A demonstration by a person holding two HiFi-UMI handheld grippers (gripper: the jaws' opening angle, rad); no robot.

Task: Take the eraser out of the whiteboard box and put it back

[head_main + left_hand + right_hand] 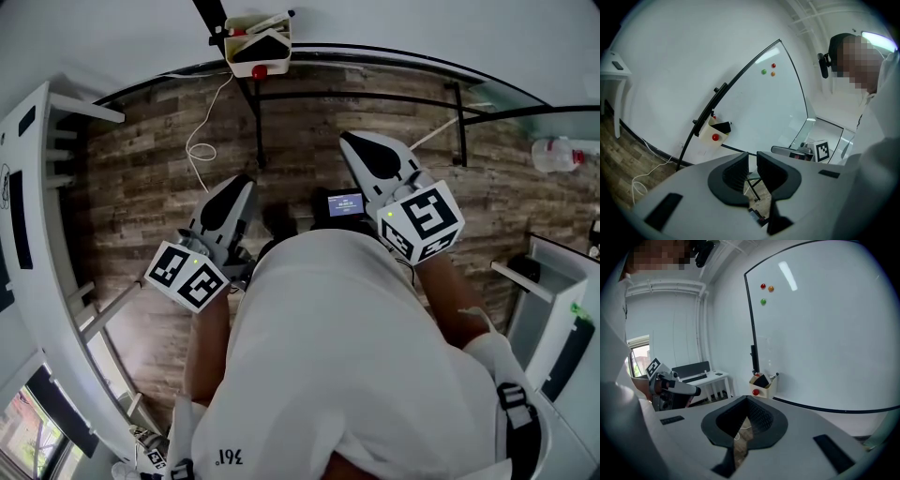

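The person wears a white T-shirt (pixel 356 356); the pale-grey left claw (pixel 242 181) and right claw (pixel 347 139) bear black-and-white marker cubes (pixel 187 275).

Only the top of the black wedge-shaped eraser (pixel 761 380) peeks out; the cream whiteboard box (pixel 766 392) hides the rest. Beside it, possibly marker pens, too small to tell. Small dark screen (pixel 344 203): unreadable, lower edge behind the person's white shirt (pixel 347 356).

Head view, looking down over the person's chest. The left gripper (pixel 239 187) is held at 9 o'clock and points toward 1 o'clock, its jaws a little apart with nothing between them. The right gripper (pixel 352 142) is at 1 o'clock and points toward 11 o'clock, jaws pressed together, empty. Both forearms (pixel 206 347) reach forward.
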